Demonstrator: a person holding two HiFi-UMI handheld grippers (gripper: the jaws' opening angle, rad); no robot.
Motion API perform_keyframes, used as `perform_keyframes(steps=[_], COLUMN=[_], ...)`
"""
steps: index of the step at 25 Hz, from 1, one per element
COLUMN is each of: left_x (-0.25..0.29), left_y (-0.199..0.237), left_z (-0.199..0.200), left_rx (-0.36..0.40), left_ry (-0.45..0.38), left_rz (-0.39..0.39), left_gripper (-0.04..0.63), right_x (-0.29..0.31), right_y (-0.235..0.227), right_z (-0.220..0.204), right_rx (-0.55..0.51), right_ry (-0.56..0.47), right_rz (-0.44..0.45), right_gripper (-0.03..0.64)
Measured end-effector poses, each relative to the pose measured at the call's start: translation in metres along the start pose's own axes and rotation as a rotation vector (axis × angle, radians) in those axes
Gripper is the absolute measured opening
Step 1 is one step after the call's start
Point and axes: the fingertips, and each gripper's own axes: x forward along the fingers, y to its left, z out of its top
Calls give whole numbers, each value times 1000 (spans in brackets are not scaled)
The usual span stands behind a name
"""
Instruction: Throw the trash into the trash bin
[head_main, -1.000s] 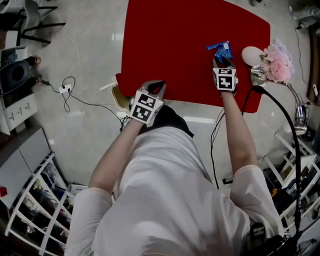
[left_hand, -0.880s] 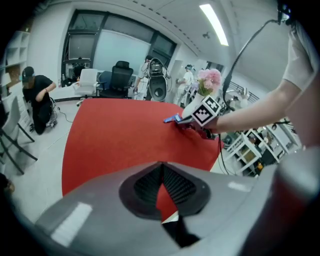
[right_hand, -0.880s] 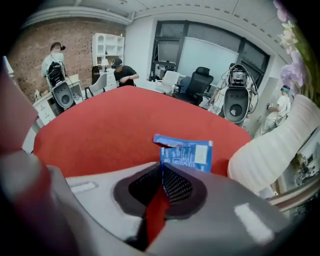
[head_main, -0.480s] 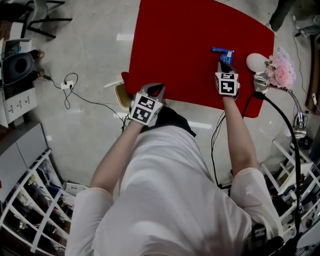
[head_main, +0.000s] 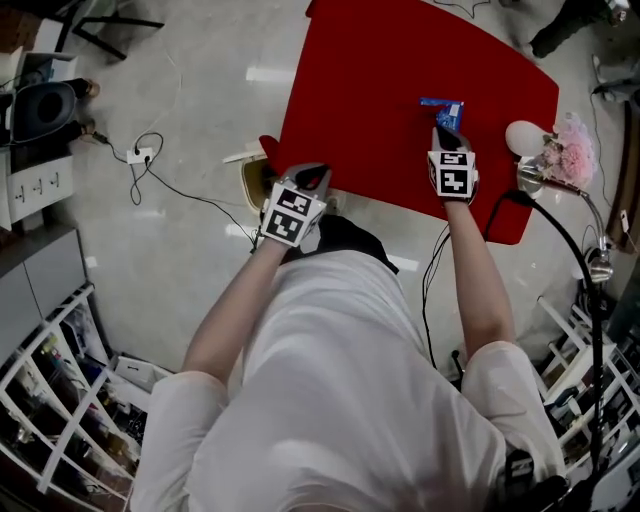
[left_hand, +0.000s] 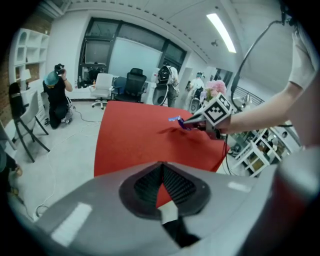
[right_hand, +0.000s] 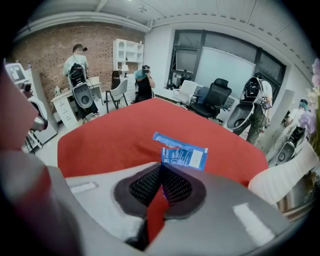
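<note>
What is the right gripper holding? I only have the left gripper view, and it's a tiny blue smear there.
Observer: A blue printed wrapper. In the right gripper view, the right gripper has its jaws shut on the wrapper's near edge.
Operator: Any bin nearby?
Observer: The head view shows a beige round container on the floor beside the red table's near-left corner, close to the left gripper. I can't confirm it's the bin.
</note>
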Motion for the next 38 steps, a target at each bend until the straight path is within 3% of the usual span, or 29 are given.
perform_keyframes(steps=[8,20,31,38], left_x=[-38,-109,-165,-196], left_y=[19,64,98,112], left_z=[-10,-58,-122,-169], left_rx=[-47,-137,-220,-286], left_ry=[-53,-114,-159,-157], left_rz=[46,133,235,271], left_gripper=[5,5,5,5], right_x=[-4,-17,-30,-44], right_y=[75,216,344,420], right_z=[33,80,81,67], right_rx=[-105,-257,-381,-393], right_ry=[-27,-60,-67,-49], right_rz=[94,251,416,530], right_gripper=[5,5,5,5])
